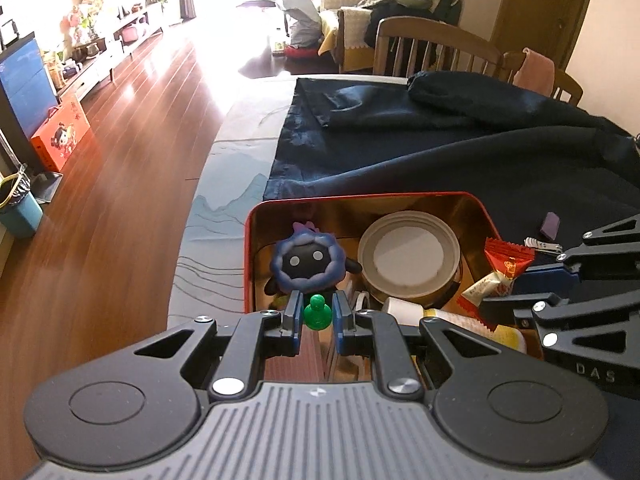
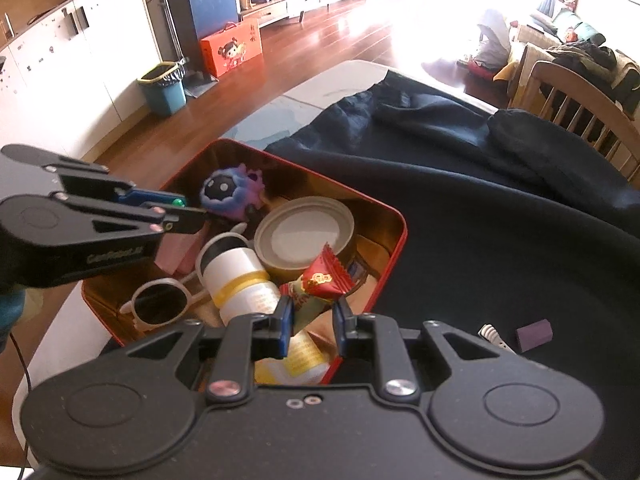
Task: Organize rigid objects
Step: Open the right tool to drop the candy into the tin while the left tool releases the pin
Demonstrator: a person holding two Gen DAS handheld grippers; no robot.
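A red tin box (image 1: 250, 248) (image 2: 394, 248) with a gold inside sits on the dark blue cloth. In it lie a purple plush figure (image 1: 306, 262) (image 2: 232, 196), a round can with a white lid (image 1: 408, 258) (image 2: 304, 236), a white bottle with yellow bands (image 2: 240, 280) and white-framed sunglasses (image 2: 160, 304). My left gripper (image 1: 317, 310) (image 2: 180, 210) is shut on a small green pawn (image 1: 317, 312) over the box's near left part. My right gripper (image 2: 314, 314) (image 1: 500, 304) is shut on a red and cream candy wrapper (image 2: 320, 286) (image 1: 500, 272) above the box's near right edge.
On the cloth (image 2: 500, 232) right of the box lie a small purple block (image 2: 534, 334) (image 1: 550, 225) and a nail clipper (image 1: 546, 245) (image 2: 494, 336). Wooden chairs (image 1: 432, 46) stand at the table's far side. The floor drops off past the table's left edge (image 1: 200, 216).
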